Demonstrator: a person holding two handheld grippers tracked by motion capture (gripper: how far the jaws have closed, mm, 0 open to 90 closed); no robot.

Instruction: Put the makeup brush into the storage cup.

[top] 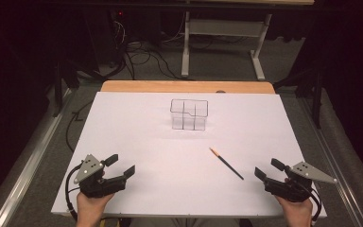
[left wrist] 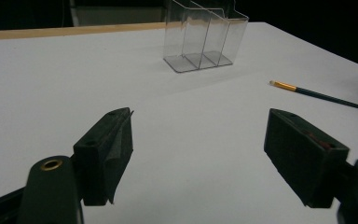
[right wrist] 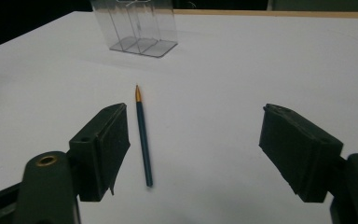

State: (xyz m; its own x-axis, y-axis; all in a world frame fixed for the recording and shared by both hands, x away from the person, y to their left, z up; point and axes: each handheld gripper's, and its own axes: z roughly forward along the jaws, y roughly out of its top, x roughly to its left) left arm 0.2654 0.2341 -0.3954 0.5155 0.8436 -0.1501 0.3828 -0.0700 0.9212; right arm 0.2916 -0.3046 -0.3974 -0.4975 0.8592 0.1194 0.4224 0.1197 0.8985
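Both grippers rest at the near edge of the white table (top: pixel 123 118), jaws spread wide and holding nothing. The right gripper (top: pixel 270 169) sits nearest the pencil (top: pixel 226 163), which lies flat on the table between it and the clear organizer (top: pixel 189 114), gold tip pointing toward that organizer. The left gripper (top: pixel 122 165) waits well apart on the other side. The likely step is a pick-up with the right: in the right gripper view the pencil (right wrist: pixel 142 135) runs beside the left-hand jaw, so shift sideways to straddle it, come down low and close across the shaft near its middle.
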